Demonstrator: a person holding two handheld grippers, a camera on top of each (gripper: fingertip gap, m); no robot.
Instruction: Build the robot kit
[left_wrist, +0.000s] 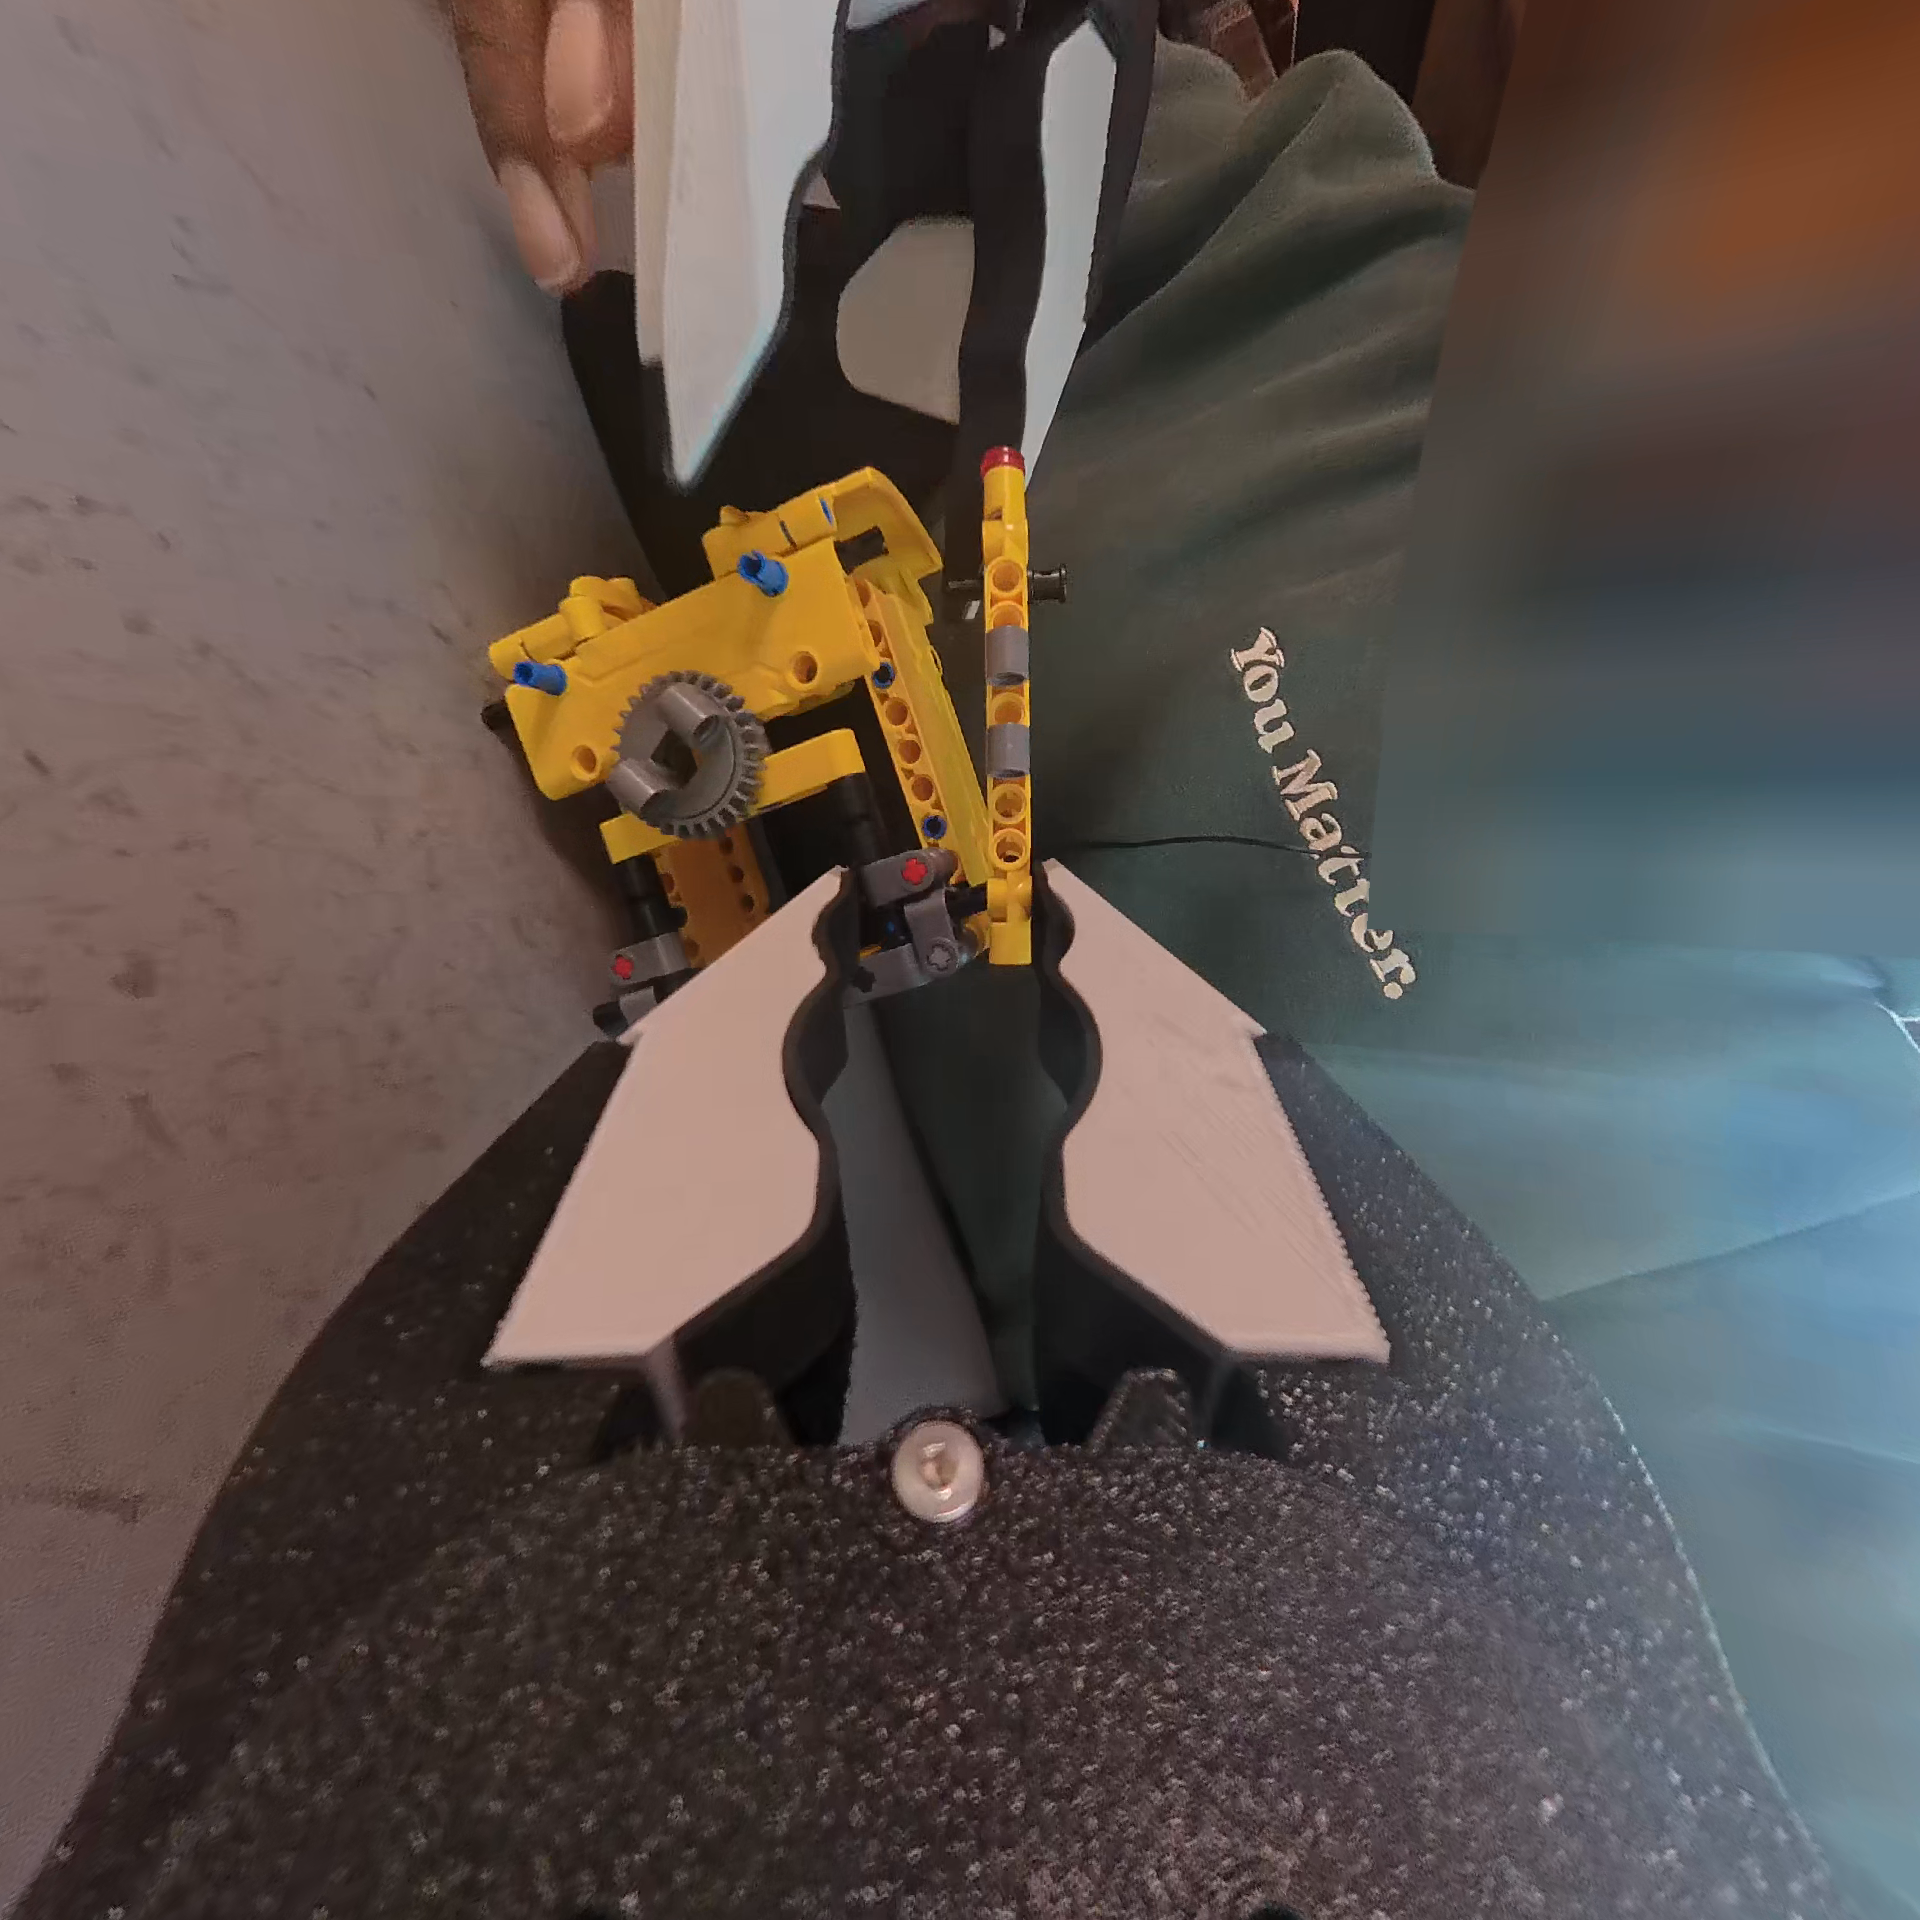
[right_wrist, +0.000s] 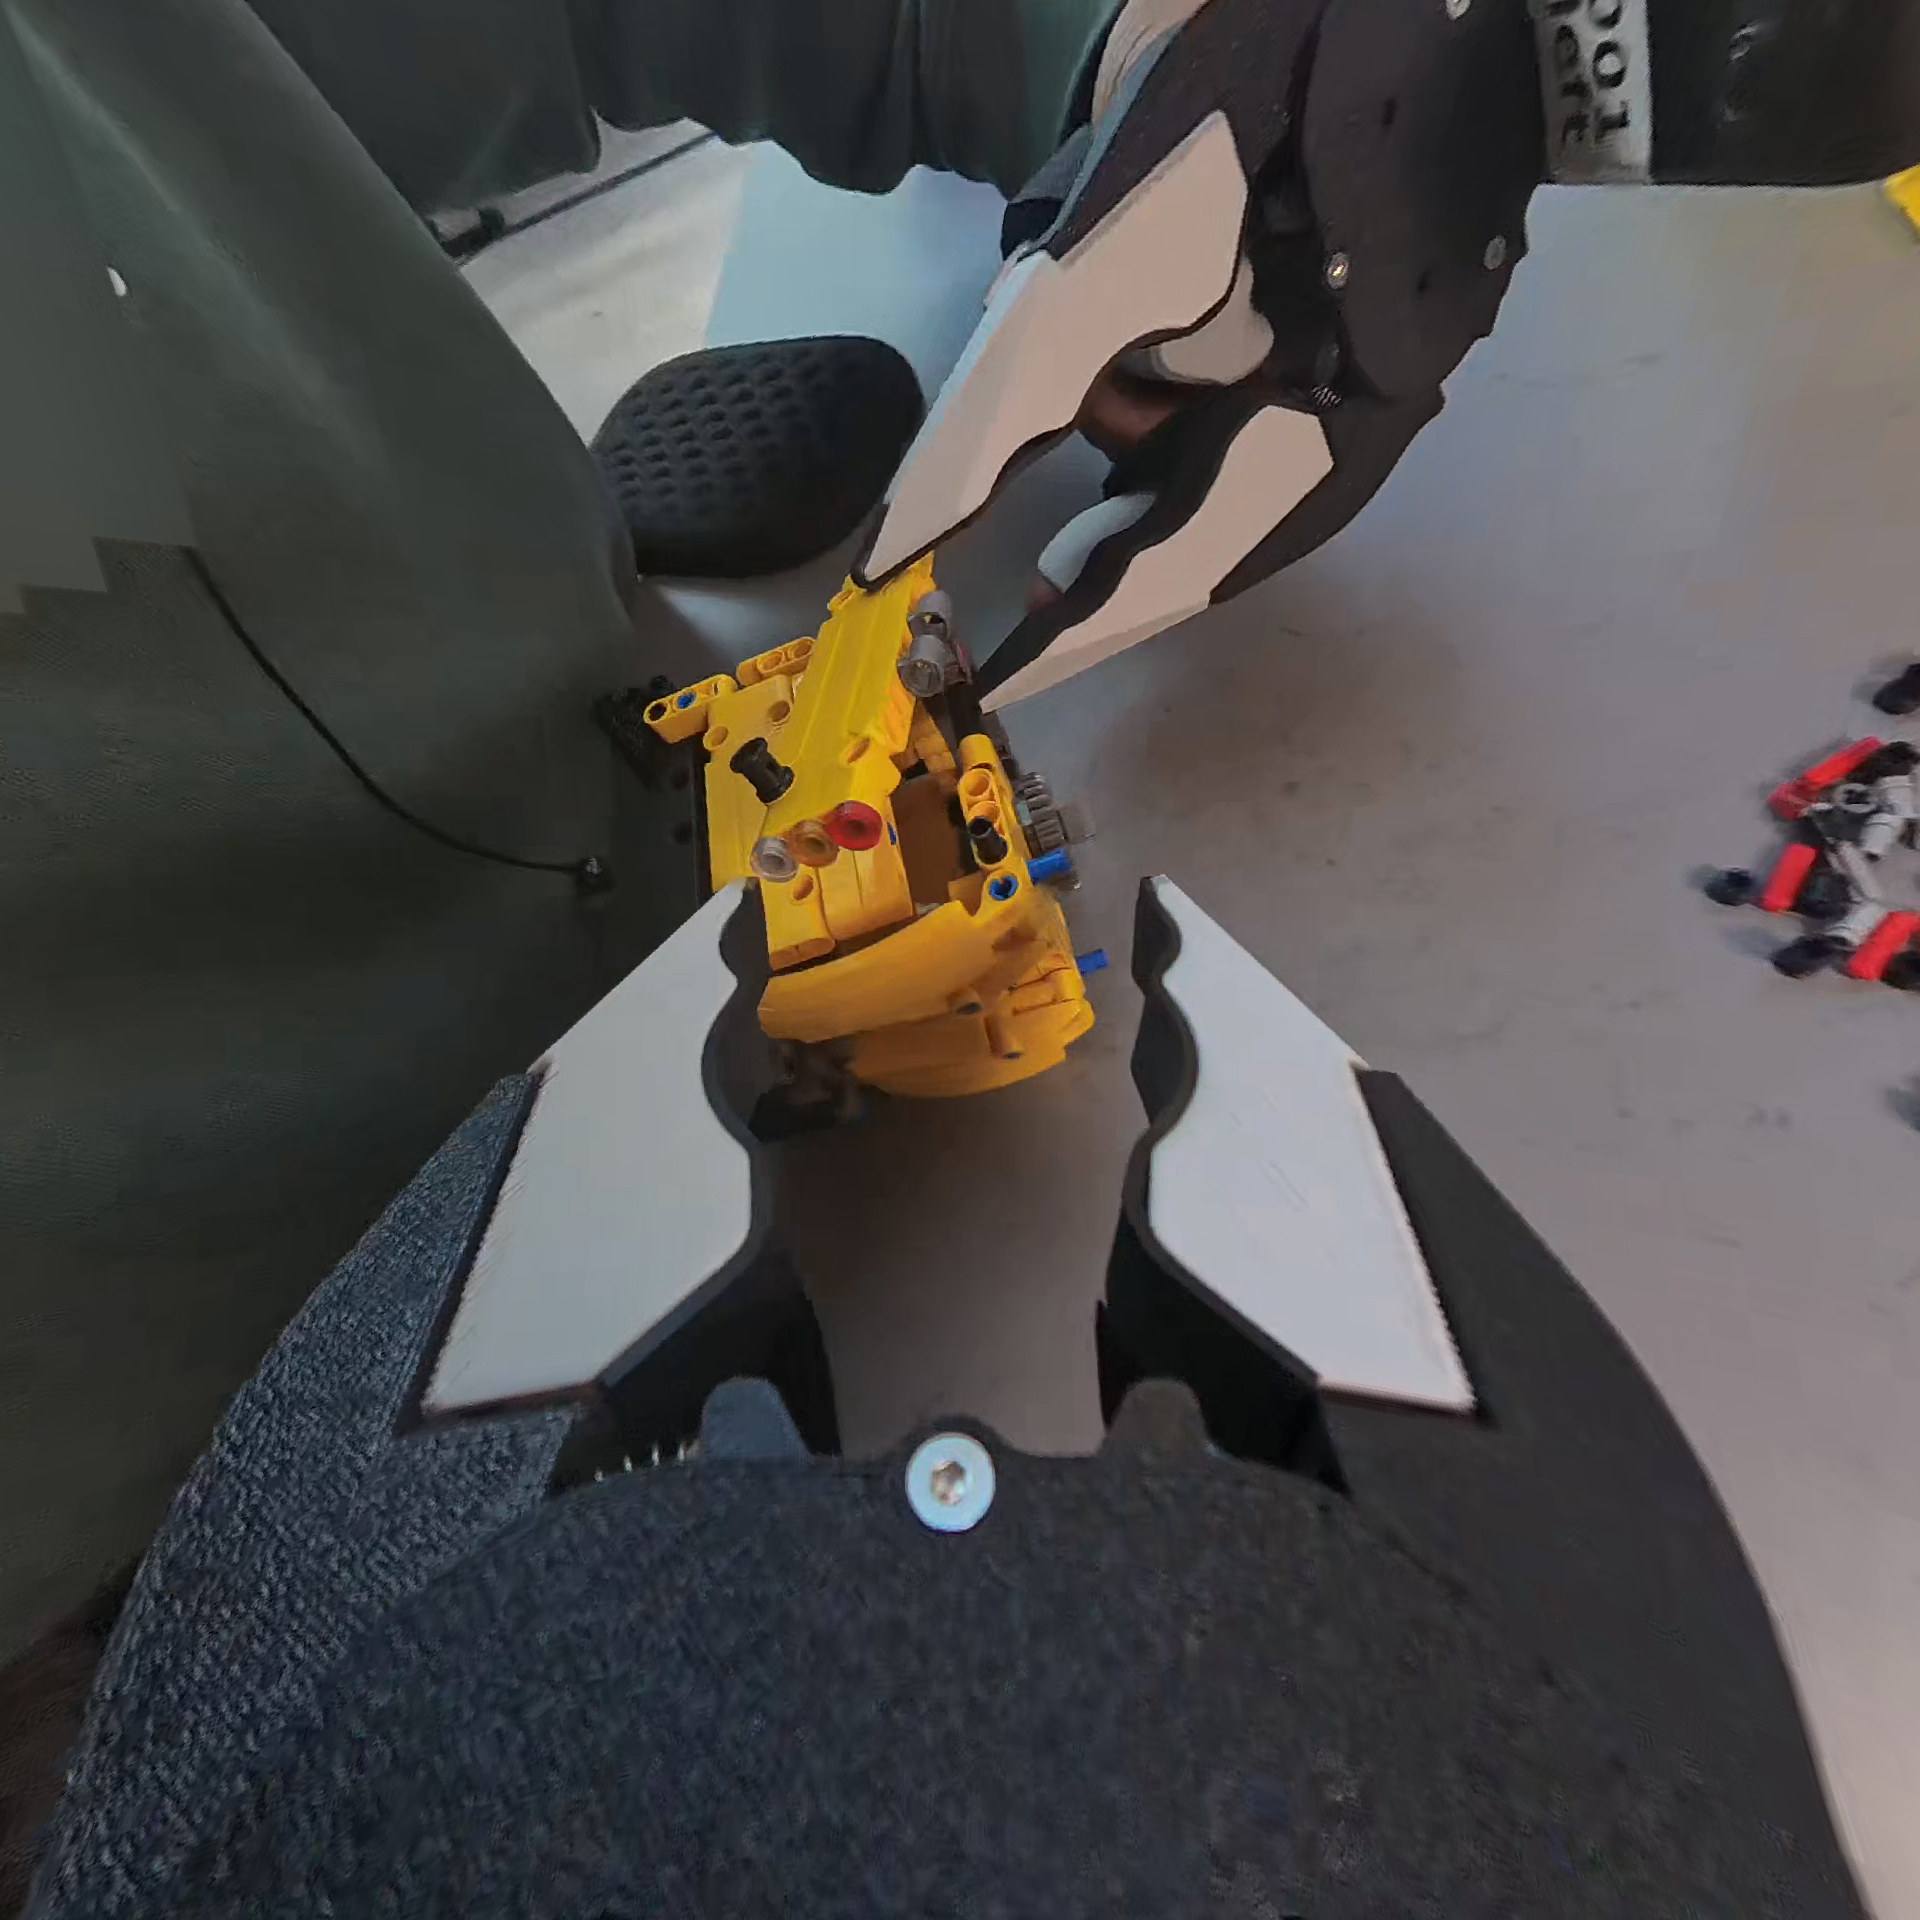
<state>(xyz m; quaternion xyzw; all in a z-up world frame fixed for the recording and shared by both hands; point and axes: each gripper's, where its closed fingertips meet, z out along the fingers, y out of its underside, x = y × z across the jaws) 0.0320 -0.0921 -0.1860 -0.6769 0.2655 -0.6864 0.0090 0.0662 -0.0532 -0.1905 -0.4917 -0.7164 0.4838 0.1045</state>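
A yellow toy-brick model (left_wrist: 727, 686) with a grey gear (left_wrist: 686, 764), blue pins and a long holed beam (left_wrist: 1006, 707) is held up over the grey table. My left gripper (left_wrist: 940, 904) is shut on the model's grey connector end. In the right wrist view the left gripper (right_wrist: 930, 639) clamps the far end of the model (right_wrist: 914, 935). My right gripper (right_wrist: 940, 894) is open, its jaws either side of the model's near rounded end. The left fingertip (right_wrist: 727, 904) is at the model's side, and the right one stands apart from it.
A person in a dark green sweatshirt (right_wrist: 260, 623) is close on the left. A black mesh pad (right_wrist: 758, 452) lies behind the model. Loose red, black and white pieces (right_wrist: 1839, 862) lie at the right of the grey table (right_wrist: 1403, 779). A hand (left_wrist: 561, 135) shows above the model. My right fingertips sit around 6 cm from my left ones.
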